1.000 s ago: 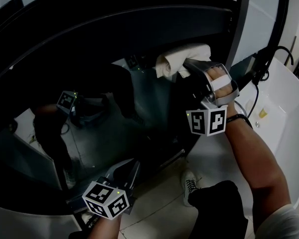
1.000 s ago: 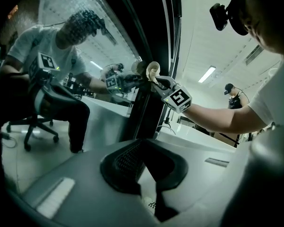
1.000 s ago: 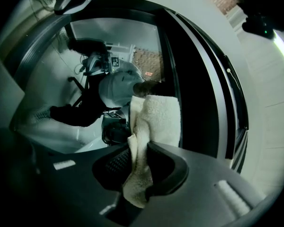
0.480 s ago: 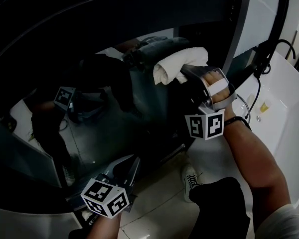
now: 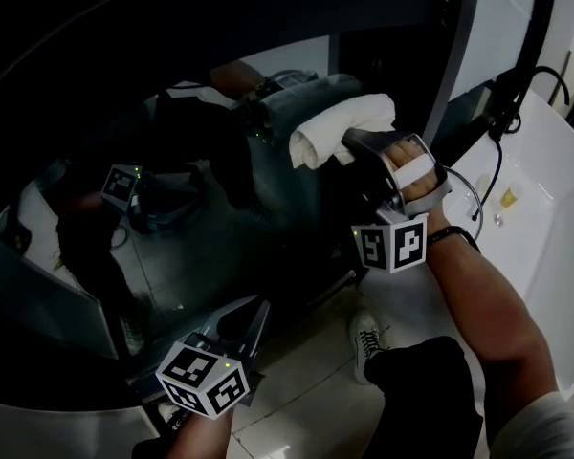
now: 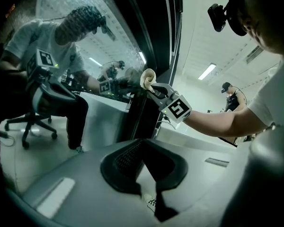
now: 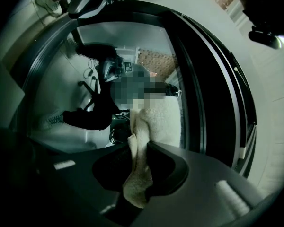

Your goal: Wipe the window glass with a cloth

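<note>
A white cloth point(image 5: 340, 127), folded thick, is pressed against the dark window glass point(image 5: 220, 247) near its upper right. My right gripper point(image 5: 349, 146) is shut on the cloth, and a tail of the cloth point(image 7: 154, 122) runs down between its jaws point(image 7: 139, 174). My left gripper point(image 5: 258, 309) hangs low by the bottom of the glass, jaws together with nothing in them point(image 6: 143, 143). In the left gripper view the cloth point(image 6: 146, 78) and the right gripper point(image 6: 154, 85) show higher up, against the frame.
A dark window frame post point(image 5: 454, 55) stands just right of the cloth. A white basin point(image 5: 545, 208) with a black faucet point(image 5: 555, 84) and a cable point(image 5: 493, 175) lies at the right. The person's shoe point(image 5: 365, 352) rests on the tiled floor. The glass reflects a seated person.
The right gripper has slid the cloth a little left and down along the glass. The left gripper has hardly moved.
</note>
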### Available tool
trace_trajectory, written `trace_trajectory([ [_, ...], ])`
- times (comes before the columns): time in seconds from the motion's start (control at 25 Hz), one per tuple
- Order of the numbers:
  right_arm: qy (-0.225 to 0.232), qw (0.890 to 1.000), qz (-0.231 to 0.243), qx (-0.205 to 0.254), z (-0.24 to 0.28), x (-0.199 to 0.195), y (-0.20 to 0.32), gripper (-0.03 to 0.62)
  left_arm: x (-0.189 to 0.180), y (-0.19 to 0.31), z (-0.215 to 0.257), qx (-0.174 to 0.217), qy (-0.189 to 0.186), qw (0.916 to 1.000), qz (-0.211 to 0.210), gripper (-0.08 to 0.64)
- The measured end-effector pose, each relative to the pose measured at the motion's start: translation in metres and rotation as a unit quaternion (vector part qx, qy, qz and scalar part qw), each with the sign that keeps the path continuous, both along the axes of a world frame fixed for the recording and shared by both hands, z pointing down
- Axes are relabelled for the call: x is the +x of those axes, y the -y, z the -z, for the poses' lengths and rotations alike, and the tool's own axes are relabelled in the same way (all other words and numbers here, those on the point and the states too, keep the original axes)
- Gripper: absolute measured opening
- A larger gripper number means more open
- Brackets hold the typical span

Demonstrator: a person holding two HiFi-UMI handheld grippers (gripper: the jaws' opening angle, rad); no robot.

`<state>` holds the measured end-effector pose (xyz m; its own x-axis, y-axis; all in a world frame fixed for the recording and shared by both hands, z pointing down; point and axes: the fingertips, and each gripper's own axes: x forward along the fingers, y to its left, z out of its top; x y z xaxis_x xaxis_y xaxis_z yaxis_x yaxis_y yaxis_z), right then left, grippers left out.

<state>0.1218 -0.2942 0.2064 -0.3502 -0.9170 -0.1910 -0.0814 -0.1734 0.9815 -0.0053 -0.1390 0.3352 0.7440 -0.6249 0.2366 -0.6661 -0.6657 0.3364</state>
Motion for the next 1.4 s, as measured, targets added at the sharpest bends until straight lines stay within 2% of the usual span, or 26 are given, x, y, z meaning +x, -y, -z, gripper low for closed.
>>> trace_trajectory([
  [0.28,0.001,1.0,0.001,-0.015,-0.004,0.001,0.002,0.066,-0.001,0.003,0.012,-0.009,0.005,0.9999,-0.001,0.017],
  [0.56,0.004,1.0,-0.001,-0.015,-0.043,-0.011,0.002,0.066,-0.013,0.004,-0.03,-0.007,0.002,1.0,-0.005,0.017],
  [1.08,0.003,0.999,-0.006,-0.046,-0.077,-0.015,0.007,0.066,-0.021,0.008,-0.038,-0.02,0.014,0.9996,-0.012,0.017],
  [1.4,0.007,0.998,-0.008,-0.07,-0.1,-0.017,0.002,0.066,-0.016,0.005,-0.038,-0.015,0.017,0.9996,-0.018,0.017],
])
